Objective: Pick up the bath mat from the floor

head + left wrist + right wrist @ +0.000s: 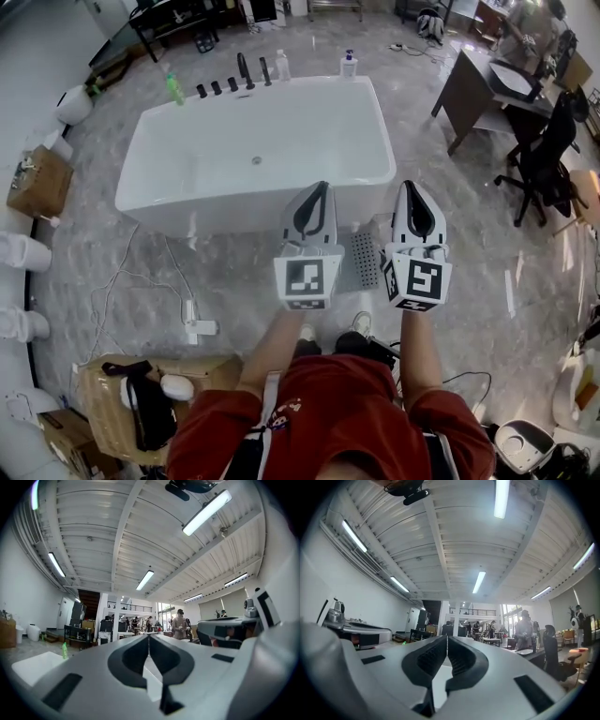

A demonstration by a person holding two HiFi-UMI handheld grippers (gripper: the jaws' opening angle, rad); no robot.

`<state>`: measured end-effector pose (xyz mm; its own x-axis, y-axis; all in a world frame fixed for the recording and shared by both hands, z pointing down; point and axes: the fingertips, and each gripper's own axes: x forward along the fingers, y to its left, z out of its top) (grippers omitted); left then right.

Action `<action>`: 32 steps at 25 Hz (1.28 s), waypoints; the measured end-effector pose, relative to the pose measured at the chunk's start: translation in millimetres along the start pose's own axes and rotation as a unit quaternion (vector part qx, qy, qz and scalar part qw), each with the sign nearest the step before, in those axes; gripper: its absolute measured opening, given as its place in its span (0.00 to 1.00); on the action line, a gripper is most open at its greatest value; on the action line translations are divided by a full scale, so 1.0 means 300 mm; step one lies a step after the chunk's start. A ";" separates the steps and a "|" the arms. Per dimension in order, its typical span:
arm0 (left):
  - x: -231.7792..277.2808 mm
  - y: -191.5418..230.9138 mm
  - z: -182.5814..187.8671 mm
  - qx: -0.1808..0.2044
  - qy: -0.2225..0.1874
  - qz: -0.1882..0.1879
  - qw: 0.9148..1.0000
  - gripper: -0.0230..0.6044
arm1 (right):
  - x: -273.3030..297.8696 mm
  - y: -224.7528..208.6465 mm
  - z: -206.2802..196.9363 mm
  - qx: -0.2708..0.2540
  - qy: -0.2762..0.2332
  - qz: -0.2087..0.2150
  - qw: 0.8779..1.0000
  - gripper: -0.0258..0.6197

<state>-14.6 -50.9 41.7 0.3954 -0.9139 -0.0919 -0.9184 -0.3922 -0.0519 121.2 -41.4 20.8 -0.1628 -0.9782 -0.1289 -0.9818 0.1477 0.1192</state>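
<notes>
While both are held out level, side by side above the floor, the left tongs (322,186) and the right tongs (410,184) each have their jaws pressed together, with nothing between them. Below and between the two, the grey perforated bath mat (365,260) lies flat on the grey marbled floor (122,253), just on the near side of the white bathtub (253,159). A green bottle (174,90) stands by the tub's far left corner. A desk (469,89) and a black office chair (542,159) stand at the far right. A wicker basket (98,403) sits at the near left.
</notes>
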 end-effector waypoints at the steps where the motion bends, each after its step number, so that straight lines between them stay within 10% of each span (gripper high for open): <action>1: 0.022 -0.022 -0.002 0.001 0.001 0.005 1.000 0.06 | 0.009 -0.034 -0.008 0.001 0.000 0.003 1.000 0.06; 15: 0.249 -0.227 -0.082 0.009 0.025 0.066 0.997 0.06 | 0.106 -0.384 -0.146 0.004 0.005 0.038 0.999 0.06; 32: 0.268 -0.114 -0.234 0.000 0.063 0.073 0.995 0.06 | 0.205 -0.275 -0.322 0.010 0.057 0.057 0.997 0.06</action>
<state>47.9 -118.2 106.0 0.2536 -0.9669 0.0278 -0.9659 -0.2547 -0.0468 201.5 -127.9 98.2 -0.2632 -0.9647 -0.0022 -0.9593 0.2614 0.1068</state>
